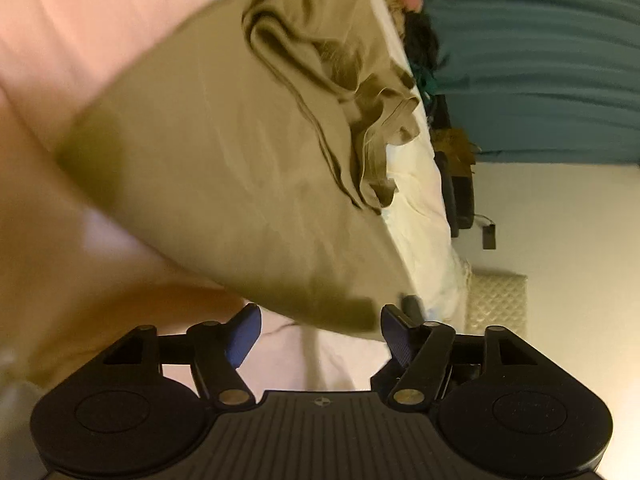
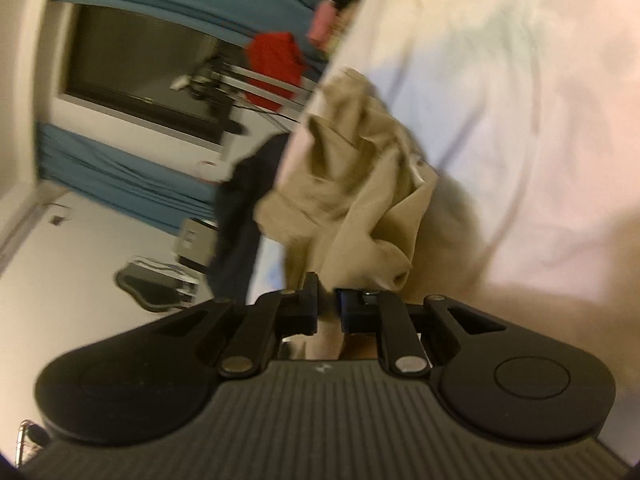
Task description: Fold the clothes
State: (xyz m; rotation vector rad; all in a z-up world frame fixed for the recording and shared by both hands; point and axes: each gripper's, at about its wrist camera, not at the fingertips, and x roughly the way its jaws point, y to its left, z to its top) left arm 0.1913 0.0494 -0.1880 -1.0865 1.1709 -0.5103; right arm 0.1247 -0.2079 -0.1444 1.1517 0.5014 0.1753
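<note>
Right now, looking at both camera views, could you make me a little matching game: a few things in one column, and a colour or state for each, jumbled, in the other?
Things:
1. left gripper
2. right gripper
3. curtain
4. bed sheet

States or colours:
A. teal
B. fingers closed on the khaki garment
C. pale, spread under the garment
D. fingers apart, holding nothing

Pairs: 1-D, 2-B, 3-A, 4-C
</note>
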